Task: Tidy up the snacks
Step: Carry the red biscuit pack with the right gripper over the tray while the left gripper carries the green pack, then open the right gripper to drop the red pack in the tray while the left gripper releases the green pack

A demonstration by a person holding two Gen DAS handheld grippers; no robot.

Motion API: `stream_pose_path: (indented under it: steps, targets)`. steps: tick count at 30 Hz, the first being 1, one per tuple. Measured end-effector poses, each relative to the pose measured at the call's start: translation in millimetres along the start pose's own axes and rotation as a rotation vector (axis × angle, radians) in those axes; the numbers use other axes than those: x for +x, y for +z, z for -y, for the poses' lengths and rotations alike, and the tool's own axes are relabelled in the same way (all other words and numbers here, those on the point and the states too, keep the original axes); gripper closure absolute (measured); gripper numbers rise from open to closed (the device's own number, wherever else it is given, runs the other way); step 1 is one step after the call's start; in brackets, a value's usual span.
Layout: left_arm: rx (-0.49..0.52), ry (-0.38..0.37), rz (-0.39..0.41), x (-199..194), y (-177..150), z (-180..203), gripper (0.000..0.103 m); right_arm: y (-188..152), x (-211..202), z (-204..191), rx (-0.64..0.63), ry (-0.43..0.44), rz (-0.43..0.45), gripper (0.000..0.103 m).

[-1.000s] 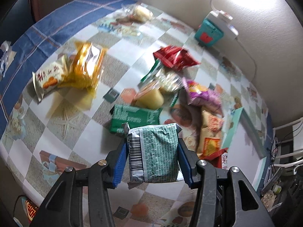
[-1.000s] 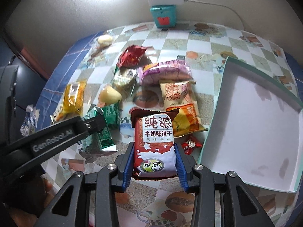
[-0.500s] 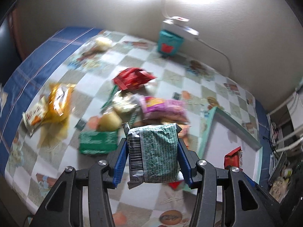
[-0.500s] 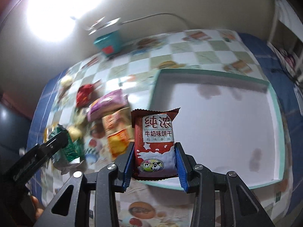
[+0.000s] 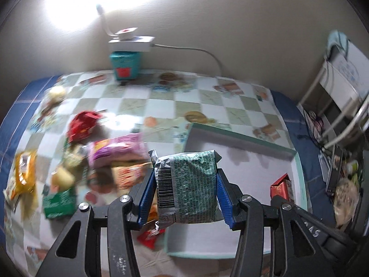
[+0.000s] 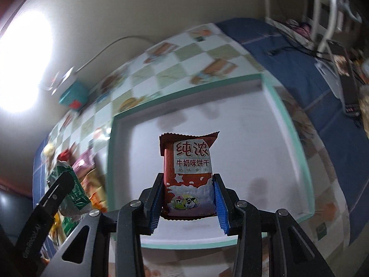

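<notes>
You had both hands loaded. Your left gripper (image 5: 184,185) was pinching the green packet (image 5: 192,188) by its sides, blue pads pressed into the wrapper, barcode seam facing the camera. Your right gripper (image 6: 186,202) was clamped the same way on the red milk-biscuit packet (image 6: 188,177), holding its lower half so the top stood free.

From the right wrist view, the red packet hung over the white floor of the box (image 6: 287,115), well inside the teal rim. From the left wrist view, the green packet sat over the box's near-left corner, close to the rim, with the loose pile of snacks (image 5: 115,152) on the checked tablecloth (image 5: 161,106) off to the left.

The step in hand looked like the drop into the box. To do it well, you needed to carry the green packet further in past the rim before letting go, since a release at the corner could tip it back onto the cloth. You also needed to keep the two packets apart, lower both close to the floor, and lay them flat, side by side.
</notes>
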State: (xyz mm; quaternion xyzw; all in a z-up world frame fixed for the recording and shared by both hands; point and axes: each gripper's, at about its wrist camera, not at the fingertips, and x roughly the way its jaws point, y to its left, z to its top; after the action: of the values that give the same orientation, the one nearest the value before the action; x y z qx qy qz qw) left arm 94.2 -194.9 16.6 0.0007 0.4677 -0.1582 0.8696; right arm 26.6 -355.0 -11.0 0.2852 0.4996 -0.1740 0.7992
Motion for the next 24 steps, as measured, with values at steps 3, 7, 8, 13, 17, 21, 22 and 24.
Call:
stream_pose_path:
  steps: [3, 7, 8, 13, 17, 21, 22, 24]
  targets:
    - [0.031, -0.012, -0.033, 21, -1, 12, 0.051, 5, 2, 18, 0.05, -0.02, -0.001, 0.06]
    - [0.059, -0.014, -0.063, 47, -7, 22, 0.051, 8, 7, 31, 0.082, -0.037, -0.008, 0.06]
    - [0.063, -0.01, -0.074, 53, -9, 24, 0.051, 8, 8, 32, 0.086, -0.038, -0.01, 0.06]
    - [0.069, -0.01, -0.119, 71, -17, 28, 0.051, 10, 13, 41, 0.105, -0.066, -0.013, 0.06]
    - [0.079, -0.019, -0.129, 74, -19, 34, 0.051, 10, 19, 48, 0.121, -0.095, -0.012, 0.06]
    - [0.075, -0.028, -0.133, 77, -18, 37, 0.051, 9, 26, 62, 0.154, -0.15, -0.009, 0.06]
    - [0.072, -0.03, -0.134, 78, -17, 37, 0.051, 9, 28, 66, 0.161, -0.161, -0.01, 0.06]
    - [0.069, -0.034, -0.135, 80, -16, 38, 0.051, 11, 30, 74, 0.178, -0.187, -0.007, 0.06]
